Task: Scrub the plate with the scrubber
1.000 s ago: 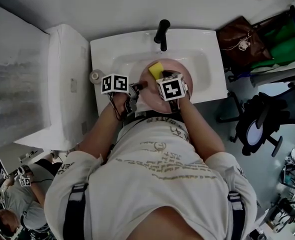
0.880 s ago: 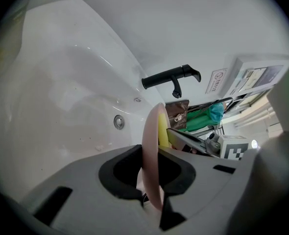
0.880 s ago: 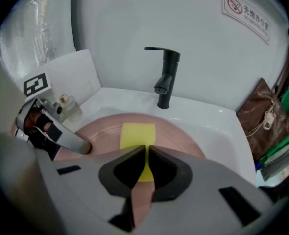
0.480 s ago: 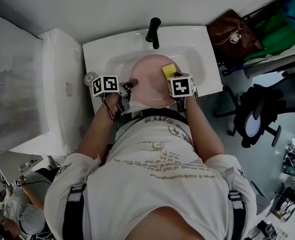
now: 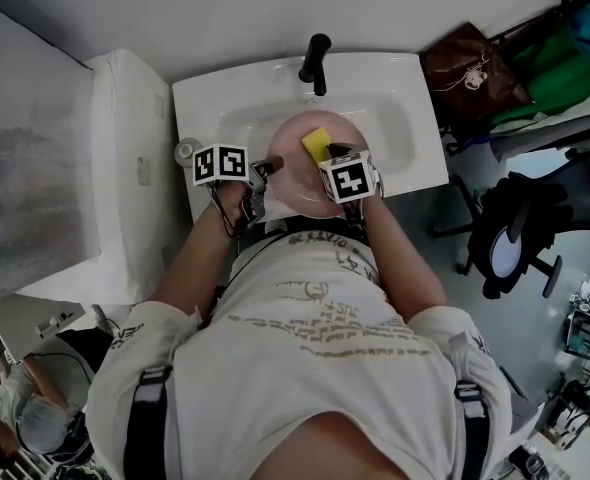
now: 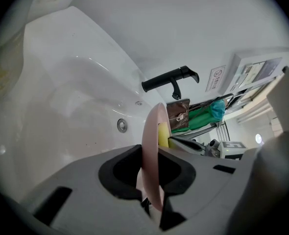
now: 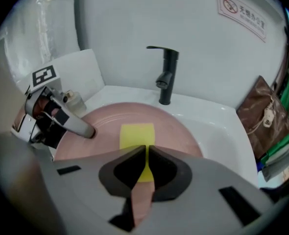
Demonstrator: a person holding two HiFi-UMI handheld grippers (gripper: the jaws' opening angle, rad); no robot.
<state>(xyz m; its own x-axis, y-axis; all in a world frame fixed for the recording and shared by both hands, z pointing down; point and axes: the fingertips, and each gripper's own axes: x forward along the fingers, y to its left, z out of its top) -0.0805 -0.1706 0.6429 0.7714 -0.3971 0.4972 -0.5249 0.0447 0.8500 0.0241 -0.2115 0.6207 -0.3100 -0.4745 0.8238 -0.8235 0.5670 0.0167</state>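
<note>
A pink plate (image 5: 293, 190) stands tilted in the white sink (image 5: 400, 118). My left gripper (image 5: 268, 166) is shut on its left rim. In the left gripper view the plate (image 6: 152, 126) runs edge-on between the jaws of that gripper (image 6: 152, 153). A yellow scrubber (image 5: 315, 143) lies flat against the plate's upper middle, with my right gripper (image 5: 323, 156) shut on it. The right gripper view shows the scrubber (image 7: 137, 137) clamped in that gripper (image 7: 147, 155), on the plate (image 7: 108, 124), and the left gripper's fingers (image 7: 78, 127) on the rim.
A black faucet (image 5: 316, 63) rises at the back of the sink. A small jar (image 5: 186, 150) sits on the sink's left ledge. A white unit (image 5: 125, 168) adjoins on the left. A brown bag (image 5: 470, 73) and an office chair (image 5: 520, 233) stand to the right.
The right gripper swept the scrubber to the plate's right side and then back to its upper middle. The left gripper has kept its hold on the rim.
</note>
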